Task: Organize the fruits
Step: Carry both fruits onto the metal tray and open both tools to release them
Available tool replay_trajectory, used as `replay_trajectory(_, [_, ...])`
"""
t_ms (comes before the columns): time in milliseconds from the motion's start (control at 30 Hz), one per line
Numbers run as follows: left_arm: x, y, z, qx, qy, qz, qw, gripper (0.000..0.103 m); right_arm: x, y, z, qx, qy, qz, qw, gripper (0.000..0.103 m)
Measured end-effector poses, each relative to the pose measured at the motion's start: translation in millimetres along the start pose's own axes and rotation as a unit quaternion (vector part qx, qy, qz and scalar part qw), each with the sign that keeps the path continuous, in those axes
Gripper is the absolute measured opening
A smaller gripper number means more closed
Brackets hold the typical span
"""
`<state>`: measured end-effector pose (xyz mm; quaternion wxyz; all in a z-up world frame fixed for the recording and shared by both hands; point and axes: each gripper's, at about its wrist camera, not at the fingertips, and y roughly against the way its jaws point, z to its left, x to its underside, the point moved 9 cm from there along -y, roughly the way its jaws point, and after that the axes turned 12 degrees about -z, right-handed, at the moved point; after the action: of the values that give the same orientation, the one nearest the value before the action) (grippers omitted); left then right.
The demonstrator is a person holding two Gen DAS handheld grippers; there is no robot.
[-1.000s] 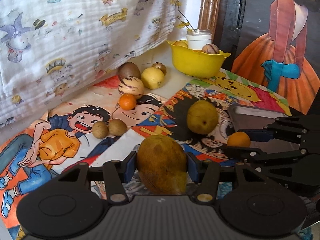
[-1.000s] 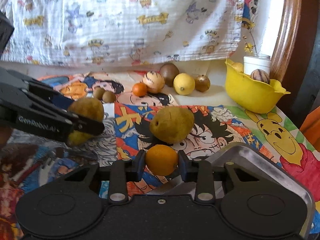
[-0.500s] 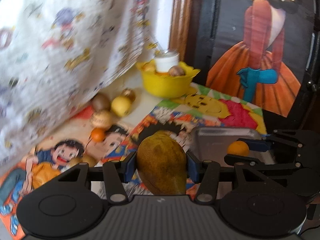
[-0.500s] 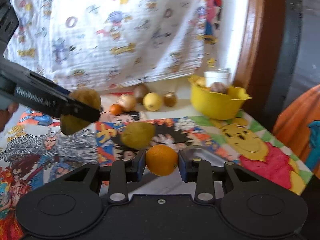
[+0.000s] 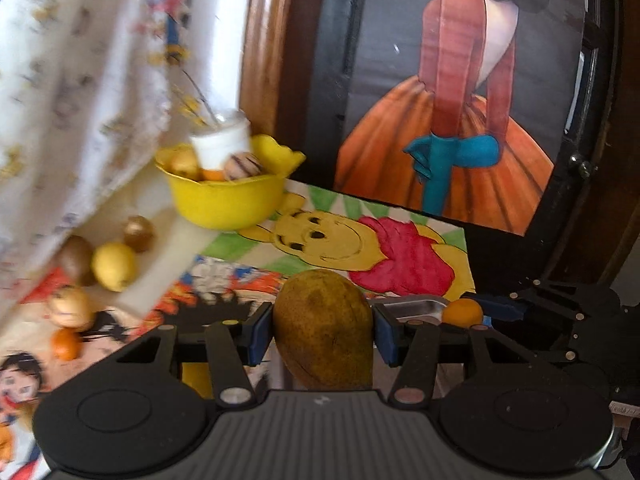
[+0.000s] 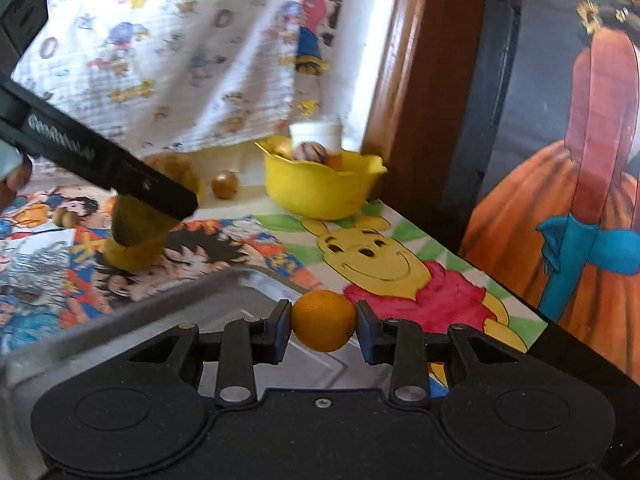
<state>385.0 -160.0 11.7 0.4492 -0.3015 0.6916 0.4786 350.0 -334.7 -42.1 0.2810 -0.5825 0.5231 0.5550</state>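
Note:
My left gripper is shut on a big brownish-green mango, held above the cartoon table cover. My right gripper is shut on a small orange over the far corner of a metal tray. In the left wrist view the right gripper shows at the right with the orange above the tray. In the right wrist view the left gripper comes in from the left with the mango. A yellow bowl at the back holds several fruits.
Loose fruits lie by the hanging cloth: a lemon, a small orange, a striped pale fruit and brown ones. A yellowish fruit lies on the cover below the mango. A white jar stands behind the bowl. The table edge runs along the right.
Both grippers have swung right with their fruits and risen a little. The orange now hangs over the tray's far corner, and the bowl and the painted figure fill more of the views.

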Motion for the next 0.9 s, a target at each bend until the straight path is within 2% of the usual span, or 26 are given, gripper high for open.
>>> replay_trajectory(167, [19.4,-43.4,-0.1,0.012,0.012,0.025,0.9995,0.056,12.7,-17.9,-6.2,-0.005,0.0,0.005,1.0,0.036])
replay_trajectory(333, [35.9,-70.4,6.0,0.015,0.026,0.049,0.9983,0.056,24.9,-34.9,-3.8,-0.01,0.012,0.017,1.0,0.036])
replay_trajectory(567, [45.3,-89.6,10.1,0.014,0.034,0.06,0.9975,0.056,35.5,-46.1,-5.8,-0.013,0.003,0.03,0.999,0.036])
replay_trajectory(900, [51.1,-97.5,13.8,0.011,0.04,0.064,0.9971,0.057,35.9,-47.1,-7.1,-0.01,-0.002,0.024,1.0,0.037])
